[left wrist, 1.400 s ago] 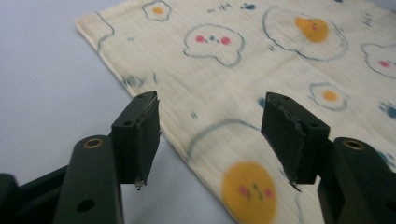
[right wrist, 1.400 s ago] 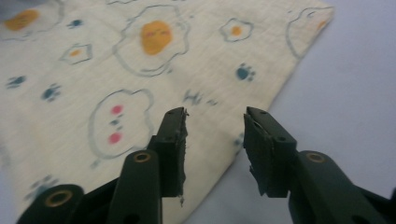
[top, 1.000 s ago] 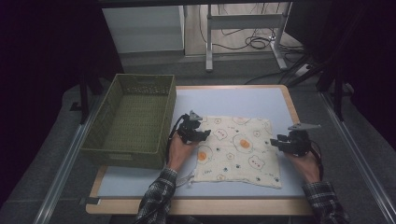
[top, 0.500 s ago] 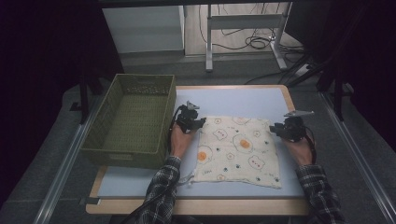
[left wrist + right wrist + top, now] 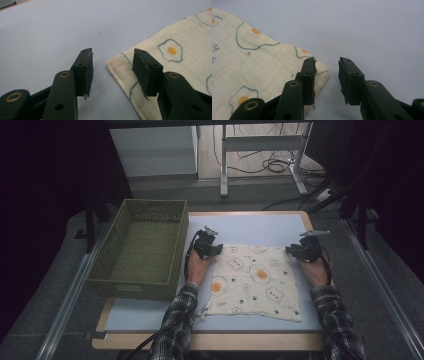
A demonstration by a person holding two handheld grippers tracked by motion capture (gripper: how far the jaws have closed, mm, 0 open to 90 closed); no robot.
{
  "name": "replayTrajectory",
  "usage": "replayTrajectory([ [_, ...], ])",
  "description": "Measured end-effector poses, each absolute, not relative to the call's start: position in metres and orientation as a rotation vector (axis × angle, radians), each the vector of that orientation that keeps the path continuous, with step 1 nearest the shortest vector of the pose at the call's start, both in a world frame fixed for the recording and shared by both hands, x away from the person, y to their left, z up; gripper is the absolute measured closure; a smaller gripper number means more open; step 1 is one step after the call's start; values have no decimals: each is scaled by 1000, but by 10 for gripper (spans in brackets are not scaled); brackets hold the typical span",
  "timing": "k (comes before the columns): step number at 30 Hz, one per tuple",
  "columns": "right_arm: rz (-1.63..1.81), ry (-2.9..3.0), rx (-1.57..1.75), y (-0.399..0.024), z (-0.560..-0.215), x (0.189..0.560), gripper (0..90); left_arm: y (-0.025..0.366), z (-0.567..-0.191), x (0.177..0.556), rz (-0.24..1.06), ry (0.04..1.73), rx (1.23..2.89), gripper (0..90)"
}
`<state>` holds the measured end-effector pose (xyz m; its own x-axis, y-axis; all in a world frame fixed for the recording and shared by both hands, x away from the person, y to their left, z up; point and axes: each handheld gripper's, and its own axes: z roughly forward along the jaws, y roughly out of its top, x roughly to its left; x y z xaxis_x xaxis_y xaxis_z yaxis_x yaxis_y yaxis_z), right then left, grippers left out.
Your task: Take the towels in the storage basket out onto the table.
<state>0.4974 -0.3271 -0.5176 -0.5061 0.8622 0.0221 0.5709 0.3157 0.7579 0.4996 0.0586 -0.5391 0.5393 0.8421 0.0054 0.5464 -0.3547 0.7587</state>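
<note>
Left hand-held gripper [image 5: 112, 72]: jaws apart, nothing pinched. Just been opening a bit, with the near edge of the cloth [image 5: 175, 62] corner under the gap. One jaw over bare bench [image 5: 50, 32], the other over the cloth. Not clamped.

Right hand-held gripper [image 5: 327, 80]: jaws apart too, nothing pinched. One jaw sits over the far right corner of the cloth [image 5: 249, 65], the other over bare bench [image 5: 374, 32]. The corner tip pokes out just into the gap.

Seen from the high view: left hand-held gripper [image 5: 209, 246] at the far left corner of the cloth [image 5: 255, 280], right hand-held gripper [image 5: 301, 251] at the far right corner. Cloth lying flat and spread out on the bench [image 5: 260, 227], egg and bear pictures facing up. Green basket [image 5: 145, 250] just beside it on the left, with nothing inside that can be seen.

How far along, as a guess: only the start. Both hand-held grippers lined up at the two far corners, but no grab yet. Left to do: close on the corners, lift, likely fold the cloth, and maybe put it in the basket.
</note>
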Motion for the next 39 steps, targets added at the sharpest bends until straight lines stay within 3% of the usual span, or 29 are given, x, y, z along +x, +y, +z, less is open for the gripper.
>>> replayTrajectory([
  [4,1018,2205,1284,-322,-522,502,651,62,-540,504,452,1131,2053,484],
  [6,1008,2195,1294,-319,-522,502,679,63,-540,505,421,1127,2046,535],
  [10,1015,2226,1303,-314,-521,498,845,62,-540,504,389,1070,2070,736],
  [12,1001,2237,1298,-312,-520,497,863,62,-540,504,353,1080,2054,827],
  [14,975,2251,1280,-309,-518,496,870,62,-540,504,346,1087,2043,856],
  [21,997,2217,1206,-308,-508,492,872,67,-530,499,472,1074,1984,865],
  [39,1099,2204,1178,-320,-486,450,871,71,-511,450,502,989,1988,859],
])
